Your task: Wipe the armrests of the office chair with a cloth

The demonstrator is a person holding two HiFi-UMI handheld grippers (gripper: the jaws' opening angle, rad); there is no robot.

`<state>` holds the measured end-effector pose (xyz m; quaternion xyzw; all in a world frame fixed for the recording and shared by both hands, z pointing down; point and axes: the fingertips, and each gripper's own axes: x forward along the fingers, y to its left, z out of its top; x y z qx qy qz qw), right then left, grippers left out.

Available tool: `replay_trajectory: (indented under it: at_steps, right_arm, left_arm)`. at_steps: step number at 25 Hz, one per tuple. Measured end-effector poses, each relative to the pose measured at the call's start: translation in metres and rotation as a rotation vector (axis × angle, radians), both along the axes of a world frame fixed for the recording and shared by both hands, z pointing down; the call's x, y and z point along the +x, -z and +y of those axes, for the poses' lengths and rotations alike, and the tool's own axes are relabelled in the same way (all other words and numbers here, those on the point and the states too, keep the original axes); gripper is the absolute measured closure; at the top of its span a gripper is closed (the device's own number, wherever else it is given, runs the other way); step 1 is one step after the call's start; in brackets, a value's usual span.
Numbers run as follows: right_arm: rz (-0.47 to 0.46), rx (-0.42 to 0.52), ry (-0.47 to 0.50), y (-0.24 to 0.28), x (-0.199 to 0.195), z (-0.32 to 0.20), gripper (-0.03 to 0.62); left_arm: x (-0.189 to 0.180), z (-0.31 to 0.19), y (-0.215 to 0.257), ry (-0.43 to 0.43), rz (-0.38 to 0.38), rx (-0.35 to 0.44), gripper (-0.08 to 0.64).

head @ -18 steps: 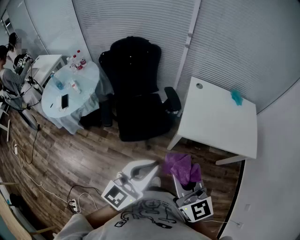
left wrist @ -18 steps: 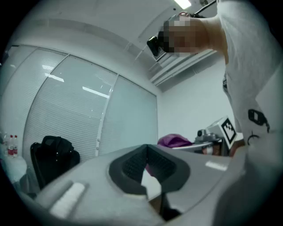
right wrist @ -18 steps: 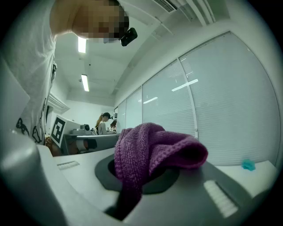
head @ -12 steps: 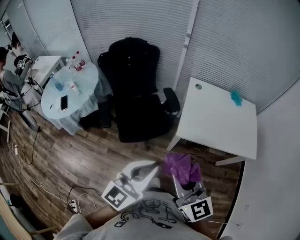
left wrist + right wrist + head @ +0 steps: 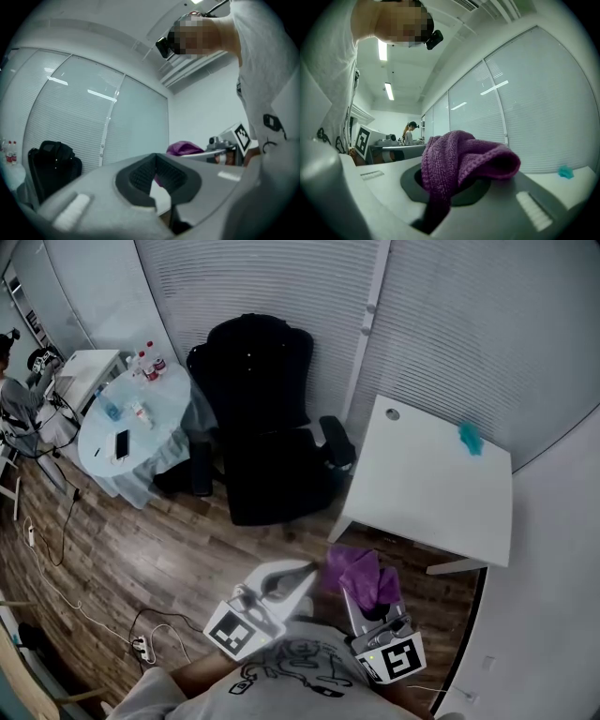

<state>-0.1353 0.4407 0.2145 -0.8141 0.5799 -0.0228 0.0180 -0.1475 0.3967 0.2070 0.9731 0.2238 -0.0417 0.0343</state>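
Observation:
The black office chair (image 5: 263,424) stands against the blinds, with one armrest (image 5: 336,441) on its right side and the other (image 5: 200,468) on its left. It also shows low at the left of the left gripper view, as the chair (image 5: 50,165). My right gripper (image 5: 364,594) is shut on a purple knitted cloth (image 5: 362,575), which bulges over the jaws as the cloth (image 5: 461,158). My left gripper (image 5: 302,572) is shut and holds nothing, its tips meeting at the gripper's point (image 5: 155,157). Both grippers hang close to my body, well short of the chair.
A white square table (image 5: 427,498) stands right of the chair, with a small teal thing (image 5: 471,437) near its far corner. Left of the chair is a round table (image 5: 164,427) with bottles and a phone. A person (image 5: 13,395) sits far left. Cables and a power strip (image 5: 141,648) lie on the wood floor.
The chair and both tables have drifted slightly left in the head view. Both grippers keep the same pose, the cloth still held in the right one.

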Motion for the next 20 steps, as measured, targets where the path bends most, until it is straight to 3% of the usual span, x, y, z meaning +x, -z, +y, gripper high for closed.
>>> replay_trajectory:
  at_steps: [20]
  right_arm:
    - [-0.024,-0.036,-0.008,-0.02,0.055,-0.015,0.561]
  left_arm:
    - [0.054,-0.021,-0.019,0.028,-0.024,-0.027,0.557]
